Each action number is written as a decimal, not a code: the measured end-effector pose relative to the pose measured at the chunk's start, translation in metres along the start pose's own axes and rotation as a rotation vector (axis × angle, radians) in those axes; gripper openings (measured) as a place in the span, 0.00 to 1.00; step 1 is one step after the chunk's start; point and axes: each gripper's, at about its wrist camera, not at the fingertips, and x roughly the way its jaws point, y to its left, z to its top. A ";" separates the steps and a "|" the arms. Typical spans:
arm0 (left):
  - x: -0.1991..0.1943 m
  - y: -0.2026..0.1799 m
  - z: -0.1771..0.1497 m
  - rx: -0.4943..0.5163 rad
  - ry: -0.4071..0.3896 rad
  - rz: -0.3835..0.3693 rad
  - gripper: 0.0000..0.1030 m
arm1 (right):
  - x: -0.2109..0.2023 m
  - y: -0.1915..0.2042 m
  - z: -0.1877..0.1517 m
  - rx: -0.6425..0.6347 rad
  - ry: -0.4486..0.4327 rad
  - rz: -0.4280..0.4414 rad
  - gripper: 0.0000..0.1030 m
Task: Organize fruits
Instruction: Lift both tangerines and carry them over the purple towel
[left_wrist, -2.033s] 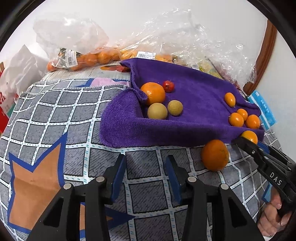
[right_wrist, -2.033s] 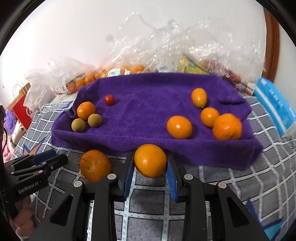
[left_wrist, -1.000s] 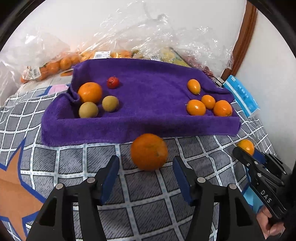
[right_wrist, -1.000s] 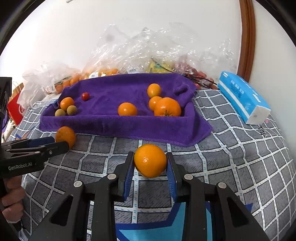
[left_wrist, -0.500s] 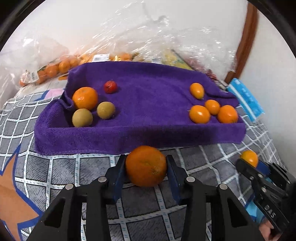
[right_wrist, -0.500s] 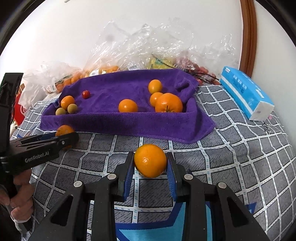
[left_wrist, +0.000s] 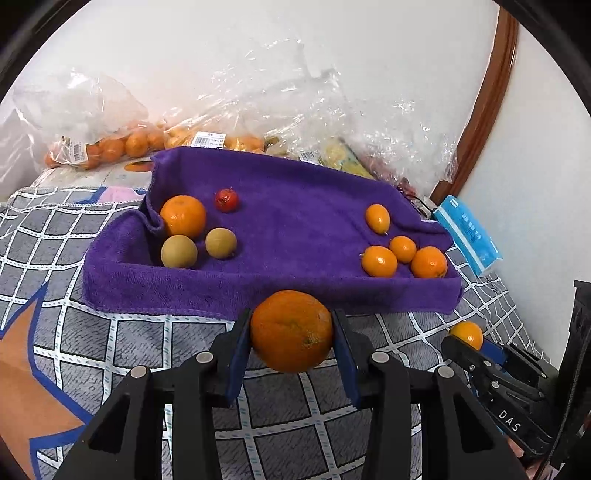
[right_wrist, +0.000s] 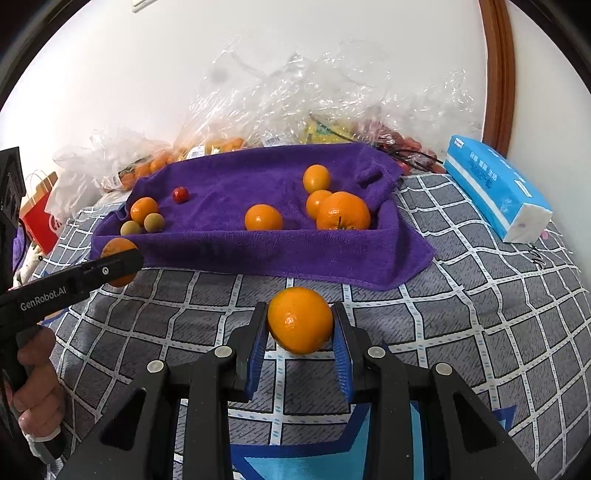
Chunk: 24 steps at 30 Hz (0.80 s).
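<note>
Both fisheye views are taken low and close over the grey checked bedspread, facing the shared purple terry towel from its near edge.

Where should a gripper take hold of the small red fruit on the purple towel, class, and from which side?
Grip the small red fruit across its round middle, coming from above or the near side. It lies alone on the purple towel, apart from the orange beside it, so fingers probably fit on both sides.
</note>
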 end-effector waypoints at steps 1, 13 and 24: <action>0.001 0.000 0.000 0.004 0.001 0.003 0.39 | 0.000 0.001 0.000 -0.004 -0.001 0.002 0.32; -0.015 -0.007 0.004 0.033 -0.044 -0.028 0.39 | -0.003 0.001 -0.001 -0.007 -0.020 0.001 0.32; -0.040 0.017 0.025 -0.050 -0.068 -0.022 0.39 | -0.039 0.022 0.043 -0.023 -0.090 0.068 0.32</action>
